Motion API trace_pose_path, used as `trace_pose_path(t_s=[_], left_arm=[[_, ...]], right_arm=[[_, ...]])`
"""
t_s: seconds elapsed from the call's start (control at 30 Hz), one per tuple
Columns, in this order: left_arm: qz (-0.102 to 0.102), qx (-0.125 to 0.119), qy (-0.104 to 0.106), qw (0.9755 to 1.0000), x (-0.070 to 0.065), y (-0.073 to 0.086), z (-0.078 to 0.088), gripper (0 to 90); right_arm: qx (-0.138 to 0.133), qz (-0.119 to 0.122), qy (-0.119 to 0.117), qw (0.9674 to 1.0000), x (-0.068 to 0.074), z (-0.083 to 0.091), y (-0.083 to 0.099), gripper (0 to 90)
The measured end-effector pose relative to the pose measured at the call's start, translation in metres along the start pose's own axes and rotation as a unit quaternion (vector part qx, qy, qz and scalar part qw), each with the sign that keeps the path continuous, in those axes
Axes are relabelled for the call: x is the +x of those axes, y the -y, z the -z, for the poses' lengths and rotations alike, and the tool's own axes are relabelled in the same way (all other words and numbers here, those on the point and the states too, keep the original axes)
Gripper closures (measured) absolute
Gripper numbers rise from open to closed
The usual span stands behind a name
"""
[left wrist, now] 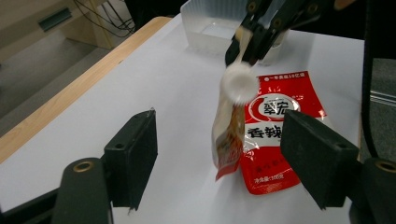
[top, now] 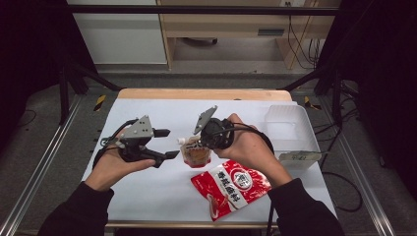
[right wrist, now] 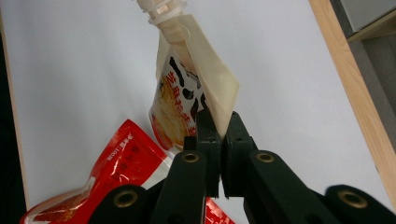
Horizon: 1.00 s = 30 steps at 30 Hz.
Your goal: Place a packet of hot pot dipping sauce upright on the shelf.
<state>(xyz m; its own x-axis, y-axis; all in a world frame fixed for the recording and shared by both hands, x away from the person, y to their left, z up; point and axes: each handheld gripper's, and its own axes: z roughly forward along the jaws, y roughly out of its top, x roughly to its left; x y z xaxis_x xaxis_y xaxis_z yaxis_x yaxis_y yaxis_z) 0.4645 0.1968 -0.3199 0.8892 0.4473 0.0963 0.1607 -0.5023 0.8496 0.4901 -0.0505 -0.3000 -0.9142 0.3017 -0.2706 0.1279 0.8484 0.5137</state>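
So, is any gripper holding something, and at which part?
The right gripper pinches the spouted pouch by its flat side edge. The left gripper stands open, holding nothing.

spout pouch (right wrist: 187, 93) cap cut off by top edge, print blurred

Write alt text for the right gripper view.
The right gripper has its black jaws shut on the top corner of a spouted sauce pouch, holding it above a white table. A red sauce packet lies flat on the table at lower left, and the table's wooden edge runs along the right.
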Motion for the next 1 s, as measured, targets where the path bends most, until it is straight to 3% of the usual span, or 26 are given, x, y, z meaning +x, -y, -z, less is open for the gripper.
trace_pose_path(t_s=[0.33,0.5,0.53,0.57,0.6,0.63,0.67,0.77,0.9,1.0], left_arm=[[0.030,0.003,-0.030,0.9991,0.002,0.036,-0.002,17.6],[0.043,0.012,-0.048,0.9979,-0.003,0.069,-0.001,14.5],[0.043,0.012,-0.048,0.9979,-0.003,0.069,-0.001,13.8],[0.049,0.013,-0.053,0.9973,-0.004,0.082,0.000,13.4],[0.049,0.013,-0.053,0.9973,-0.004,0.082,0.000,13.0],[0.055,0.015,-0.060,0.9966,-0.004,0.095,0.002,12.4],[0.055,0.015,-0.060,0.9966,-0.004,0.095,0.002,12.0],[0.080,0.016,-0.068,0.9944,0.001,0.117,0.005,11.5],[0.085,0.025,-0.084,0.9925,0.005,0.128,0.007,11.5],[0.100,0.019,-0.098,0.9900,0.009,0.138,0.008,11.5]], right_arm=[[-0.018,-0.004,0.022,0.9996,-0.021,0.024,0.011,88.4],[-0.028,-0.005,0.040,0.9988,-0.034,0.044,0.017,88.4],[-0.029,-0.007,0.042,0.9987,-0.037,0.048,0.019,88.4],[-0.030,-0.007,0.046,0.9985,-0.040,0.052,0.020,88.4],[-0.030,-0.007,0.046,0.9985,-0.040,0.052,0.020,88.4],[-0.031,-0.010,0.052,0.9981,-0.044,0.059,0.025,88.4],[-0.031,-0.010,0.052,0.9981,-0.044,0.059,0.025,88.4],[-0.029,-0.018,0.063,0.9974,-0.052,0.068,0.033,88.4],[-0.030,-0.024,0.066,0.9971,-0.058,0.072,0.039,88.4],[-0.030,-0.030,0.070,0.9967,-0.062,0.075,0.044,88.4]])
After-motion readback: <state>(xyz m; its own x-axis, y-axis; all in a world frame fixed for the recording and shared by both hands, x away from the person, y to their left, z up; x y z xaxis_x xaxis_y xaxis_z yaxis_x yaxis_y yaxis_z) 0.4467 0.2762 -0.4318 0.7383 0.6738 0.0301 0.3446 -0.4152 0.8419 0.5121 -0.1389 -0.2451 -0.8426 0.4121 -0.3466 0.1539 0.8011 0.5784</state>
